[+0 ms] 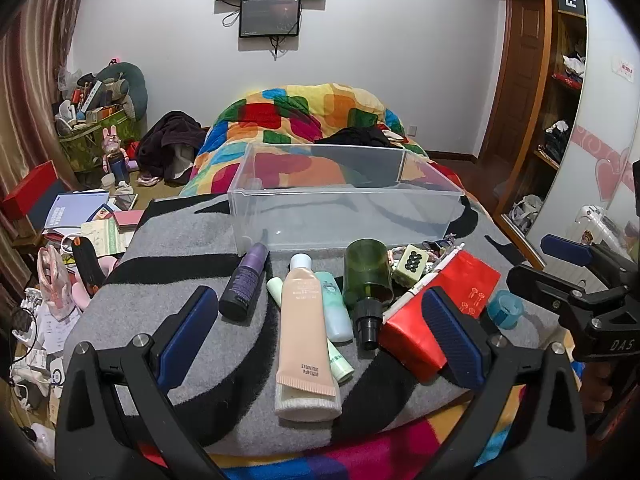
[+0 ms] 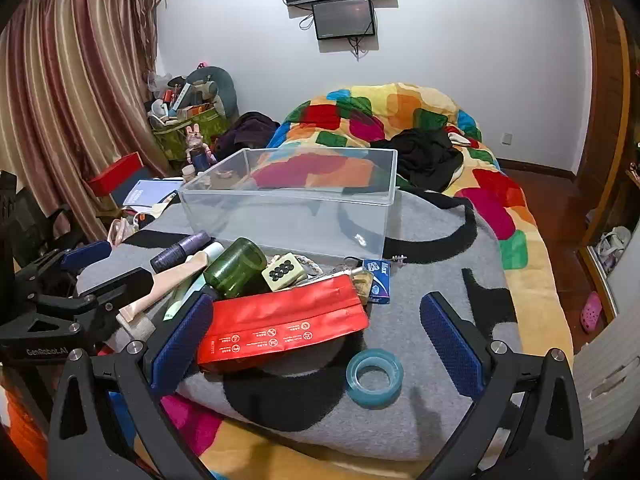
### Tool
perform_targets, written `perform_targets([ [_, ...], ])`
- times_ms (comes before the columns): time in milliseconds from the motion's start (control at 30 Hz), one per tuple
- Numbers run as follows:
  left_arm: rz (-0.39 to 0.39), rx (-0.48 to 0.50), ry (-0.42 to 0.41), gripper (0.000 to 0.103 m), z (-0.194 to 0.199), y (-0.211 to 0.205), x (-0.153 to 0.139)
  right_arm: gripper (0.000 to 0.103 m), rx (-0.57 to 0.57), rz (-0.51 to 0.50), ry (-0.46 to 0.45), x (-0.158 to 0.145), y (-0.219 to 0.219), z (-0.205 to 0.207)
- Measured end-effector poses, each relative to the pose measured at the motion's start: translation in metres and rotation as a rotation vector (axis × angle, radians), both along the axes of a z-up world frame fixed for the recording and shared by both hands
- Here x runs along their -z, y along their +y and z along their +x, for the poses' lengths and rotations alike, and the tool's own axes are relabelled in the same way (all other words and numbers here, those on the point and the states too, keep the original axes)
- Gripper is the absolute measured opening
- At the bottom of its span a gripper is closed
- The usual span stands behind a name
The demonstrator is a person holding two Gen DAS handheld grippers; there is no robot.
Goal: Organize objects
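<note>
Nothing is in the clear bin (image 1: pixel 344 200) yet (sorting hasn't started). Both the left hand-held gripper (image 1: pixel 320 332) and the right hand-held gripper (image 2: pixel 316 344) gape wide, empty. Next, probably, grasp the beige tube (image 1: pixel 304 320).

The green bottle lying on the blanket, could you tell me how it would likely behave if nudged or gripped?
The green bottle lies on its side, so a push would probably roll it. Its see-through body looks empty, likely light. Smooth round walls may slip between pads.
</note>
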State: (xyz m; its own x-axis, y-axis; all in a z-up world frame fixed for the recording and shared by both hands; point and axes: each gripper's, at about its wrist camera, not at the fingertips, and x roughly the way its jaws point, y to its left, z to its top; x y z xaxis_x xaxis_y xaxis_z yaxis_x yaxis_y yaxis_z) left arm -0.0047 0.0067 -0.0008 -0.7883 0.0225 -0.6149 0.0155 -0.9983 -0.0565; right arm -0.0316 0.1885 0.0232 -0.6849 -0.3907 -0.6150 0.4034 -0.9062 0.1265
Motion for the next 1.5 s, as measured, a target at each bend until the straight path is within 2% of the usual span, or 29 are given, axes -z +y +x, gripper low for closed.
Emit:
perform_targets([
  [1500, 0.001, -0.004, 0.012, 0.103, 0.0012, 0.0002, -0.0012, 0.103, -0.02, 0.01, 0.01, -0.0028, -0.0063, 0.0022],
])
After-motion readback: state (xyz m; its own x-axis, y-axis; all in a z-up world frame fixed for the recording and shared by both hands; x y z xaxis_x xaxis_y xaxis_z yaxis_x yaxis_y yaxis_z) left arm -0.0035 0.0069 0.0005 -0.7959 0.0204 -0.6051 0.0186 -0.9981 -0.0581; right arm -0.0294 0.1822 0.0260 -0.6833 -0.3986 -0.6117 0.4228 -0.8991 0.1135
